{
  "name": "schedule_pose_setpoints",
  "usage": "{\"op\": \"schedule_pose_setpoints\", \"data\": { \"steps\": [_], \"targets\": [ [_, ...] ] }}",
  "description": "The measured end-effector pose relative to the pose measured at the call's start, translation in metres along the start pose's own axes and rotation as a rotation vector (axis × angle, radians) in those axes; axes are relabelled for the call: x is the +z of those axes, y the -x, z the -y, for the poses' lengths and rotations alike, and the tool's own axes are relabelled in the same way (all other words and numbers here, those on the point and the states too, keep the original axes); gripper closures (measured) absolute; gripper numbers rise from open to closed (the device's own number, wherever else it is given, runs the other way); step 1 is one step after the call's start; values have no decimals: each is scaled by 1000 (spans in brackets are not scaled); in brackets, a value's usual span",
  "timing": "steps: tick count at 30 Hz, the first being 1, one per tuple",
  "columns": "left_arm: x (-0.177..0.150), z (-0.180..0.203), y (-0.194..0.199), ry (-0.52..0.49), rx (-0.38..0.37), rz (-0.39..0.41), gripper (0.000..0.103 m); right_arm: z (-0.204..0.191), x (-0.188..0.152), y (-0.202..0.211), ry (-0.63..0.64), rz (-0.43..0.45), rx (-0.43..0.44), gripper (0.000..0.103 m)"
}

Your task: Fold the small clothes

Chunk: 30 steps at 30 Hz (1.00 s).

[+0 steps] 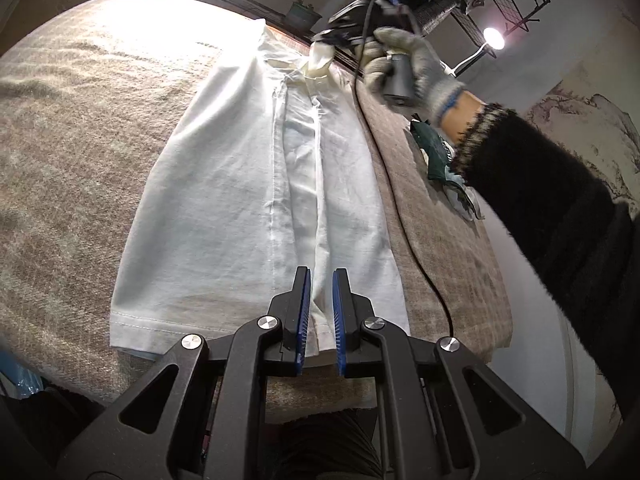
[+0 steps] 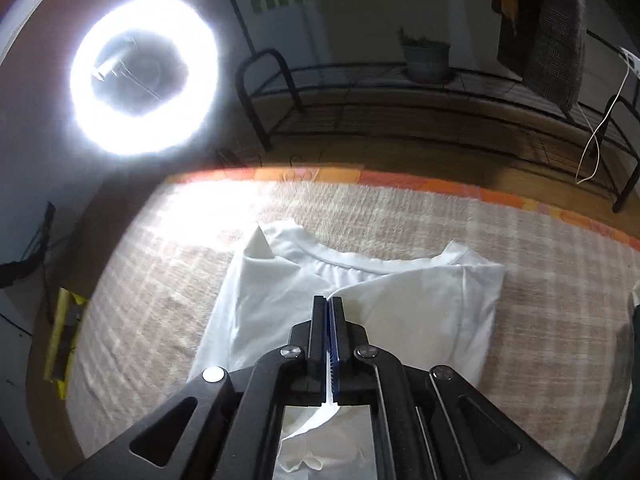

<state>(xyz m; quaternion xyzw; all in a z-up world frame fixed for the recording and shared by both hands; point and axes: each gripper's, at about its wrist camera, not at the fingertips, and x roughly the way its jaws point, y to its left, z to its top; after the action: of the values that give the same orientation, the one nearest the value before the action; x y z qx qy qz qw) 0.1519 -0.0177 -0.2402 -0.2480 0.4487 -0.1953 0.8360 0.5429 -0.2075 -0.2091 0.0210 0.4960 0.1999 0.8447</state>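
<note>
A white T-shirt (image 1: pixel 224 208) lies lengthwise on a beige blanket (image 1: pixel 72 152), both sides folded in toward the middle. My left gripper (image 1: pixel 321 280) is open, its jaws either side of the centre fold at the near hem. My right gripper (image 1: pixel 340 28), held by a gloved hand (image 1: pixel 416 68), is at the far collar end, pinching a flap of the shirt. In the right wrist view the right gripper (image 2: pixel 328 304) is shut on a fold of the white T-shirt (image 2: pixel 420 312), just below the collar (image 2: pixel 352 260).
A dark green garment (image 1: pixel 436 152) lies on the blanket to the right. A black cable (image 1: pixel 400 216) runs along the shirt's right side. A bright ring light (image 2: pixel 144 76) and a black wire shelf (image 2: pixel 400 96) with a plant pot (image 2: pixel 426 58) stand beyond the table.
</note>
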Motion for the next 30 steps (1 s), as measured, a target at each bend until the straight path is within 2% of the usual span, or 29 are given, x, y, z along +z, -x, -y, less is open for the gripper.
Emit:
{"op": "schedule_pose_setpoints", "data": {
  "steps": [2, 3, 4, 5, 10, 16, 18, 19, 21, 25, 30],
  "targets": [
    [1, 1, 3, -8, 8, 11, 95, 6, -3, -16, -37, -32, 52, 99],
    [1, 2, 6, -13, 14, 21, 95, 7, -3, -20, -46, -39, 67, 94],
    [2, 3, 8, -20, 22, 32, 95, 8, -5, -20, -51, -38, 76, 74],
    [2, 3, 10, -24, 25, 37, 95, 12, -6, -15, -67, -24, 82, 66],
    [1, 6, 17, -41, 41, 57, 95, 33, -17, 36, -115, 57, 125, 66],
    [3, 11, 33, -93, 92, 110, 95, 67, -62, 112, -177, 134, 146, 66],
    [7, 11, 38, -101, 117, 128, 91, 74, -87, 133, -199, 138, 144, 66],
    [10, 10, 40, -102, 126, 134, 82, 77, -100, 142, -206, 136, 148, 66],
    [13, 5, 46, -104, 152, 144, 73, 79, -131, 158, -214, 127, 146, 66],
    [20, -9, 55, -117, 218, 128, 72, 71, -195, 178, -208, 87, 139, 65],
    [19, -40, 57, -52, 220, 41, 71, 60, -266, 194, -220, 50, 172, 61]
  ]
}}
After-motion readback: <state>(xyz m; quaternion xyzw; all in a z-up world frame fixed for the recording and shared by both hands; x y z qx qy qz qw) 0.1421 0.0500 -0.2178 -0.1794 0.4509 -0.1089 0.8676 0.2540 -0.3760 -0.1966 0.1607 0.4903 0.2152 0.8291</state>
